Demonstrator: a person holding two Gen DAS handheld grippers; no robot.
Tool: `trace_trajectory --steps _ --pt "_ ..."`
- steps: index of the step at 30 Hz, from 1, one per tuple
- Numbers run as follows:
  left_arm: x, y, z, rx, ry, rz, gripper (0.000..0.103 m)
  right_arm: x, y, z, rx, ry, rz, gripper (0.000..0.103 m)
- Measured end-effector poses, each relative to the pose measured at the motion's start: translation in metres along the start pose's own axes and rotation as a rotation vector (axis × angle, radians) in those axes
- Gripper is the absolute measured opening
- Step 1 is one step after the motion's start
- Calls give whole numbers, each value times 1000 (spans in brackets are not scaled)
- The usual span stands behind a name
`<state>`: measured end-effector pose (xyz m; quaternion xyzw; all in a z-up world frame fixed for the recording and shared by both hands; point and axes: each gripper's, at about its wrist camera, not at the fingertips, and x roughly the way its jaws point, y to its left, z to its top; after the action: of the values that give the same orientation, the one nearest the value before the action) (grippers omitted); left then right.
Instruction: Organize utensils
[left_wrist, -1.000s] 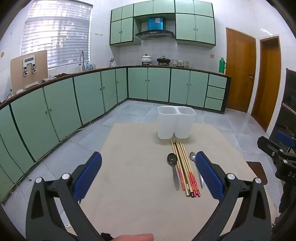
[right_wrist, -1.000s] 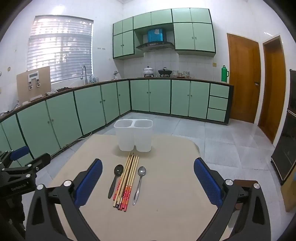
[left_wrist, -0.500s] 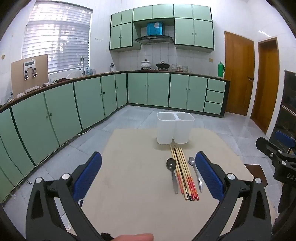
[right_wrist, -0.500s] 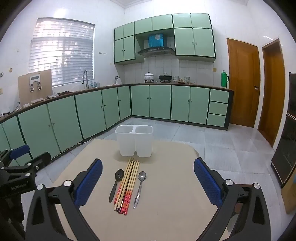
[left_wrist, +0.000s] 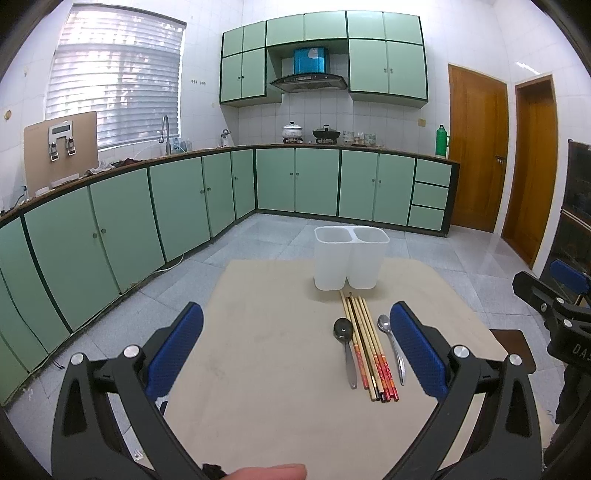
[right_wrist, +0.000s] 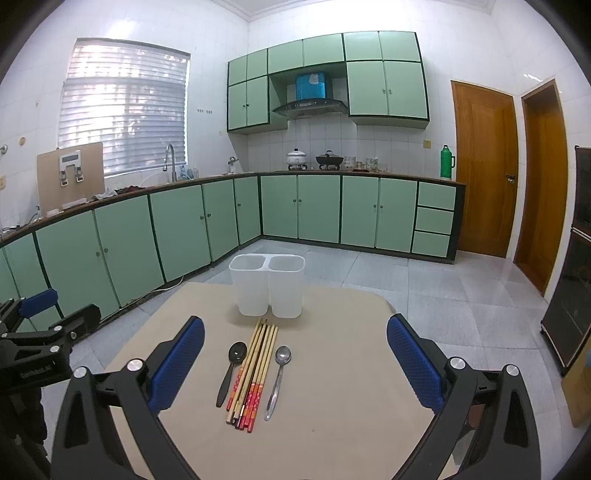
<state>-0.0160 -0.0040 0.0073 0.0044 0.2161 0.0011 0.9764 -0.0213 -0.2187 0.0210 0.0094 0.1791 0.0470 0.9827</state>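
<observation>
Table (right_wrist: 332, 424): chopsticks (right_wrist: 255, 373) between spoons (right_wrist: 279, 376)

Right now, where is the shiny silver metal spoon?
In the right wrist view the silver metal spoon lies flat on the beige table, just right of the bundle of wooden chopsticks, in front of the white two-compartment holder.

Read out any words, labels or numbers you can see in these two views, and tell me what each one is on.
"DA": pale letters cut off by the frame edge, on the black body of the right gripper, seen from the left wrist view.
Pale lettering on the black body of the left gripper, in the right wrist view: too blurred to read.
Red printed ends of the chopsticks: pattern only, nothing legible.
White two-compartment holder: no text visible.
</observation>
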Motion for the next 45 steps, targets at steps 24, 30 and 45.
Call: trace_trajectory --steps 24,30,45 --pt "1 -2 3 1 -7 2 98 -2 -2 1 11 -5 4 97" --pt "1 -2 2 0 -7 2 98 -2 -2 0 13 -4 5 97" --pt "3 -2 0 -2 -2 4 98 -1 -2 0 21 5 10 97"
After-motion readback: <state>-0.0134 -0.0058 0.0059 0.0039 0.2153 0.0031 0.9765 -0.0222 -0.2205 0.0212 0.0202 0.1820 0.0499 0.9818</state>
